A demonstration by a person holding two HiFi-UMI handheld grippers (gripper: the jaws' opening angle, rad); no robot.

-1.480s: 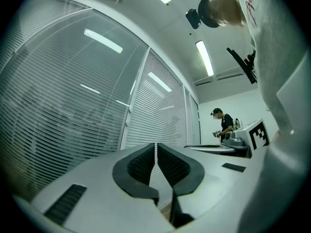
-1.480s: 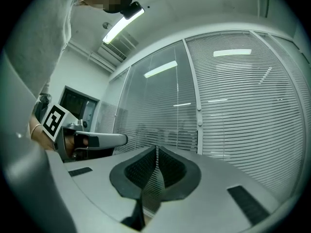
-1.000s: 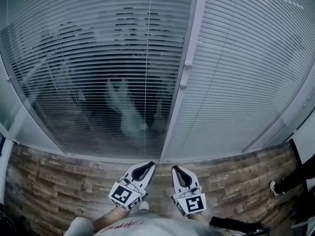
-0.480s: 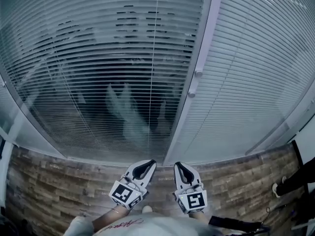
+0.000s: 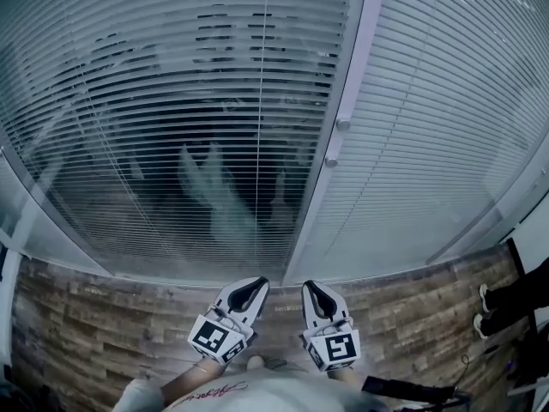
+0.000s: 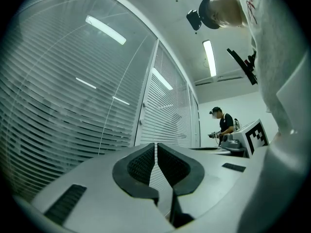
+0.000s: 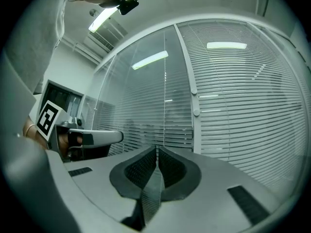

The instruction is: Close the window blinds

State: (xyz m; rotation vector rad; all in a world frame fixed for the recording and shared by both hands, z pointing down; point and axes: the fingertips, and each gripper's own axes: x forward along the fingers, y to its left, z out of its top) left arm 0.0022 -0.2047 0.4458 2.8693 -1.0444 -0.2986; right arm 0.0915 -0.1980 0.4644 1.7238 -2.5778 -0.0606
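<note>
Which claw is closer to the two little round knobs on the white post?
Right. In the head view the right gripper sits nearly below the knobs, while the left gripper sits further left, under the see-through blind.

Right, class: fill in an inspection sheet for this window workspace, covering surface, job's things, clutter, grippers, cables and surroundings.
Surface: wood-pattern floor below the glazed wall.
Job's things: left blind has its slats open, with a dark room showing through; right blind looks closed; two knobs sit on the post between them.
Clutter: nothing seen.
Grippers: left gripper and right gripper are low, side by side, jaws together, nothing between them.
Cables: a thin dark line on the floor at far right, perhaps a cable; cannot tell.
Surroundings: a bystander's shoes at the right edge; another person stands in the background.
</note>
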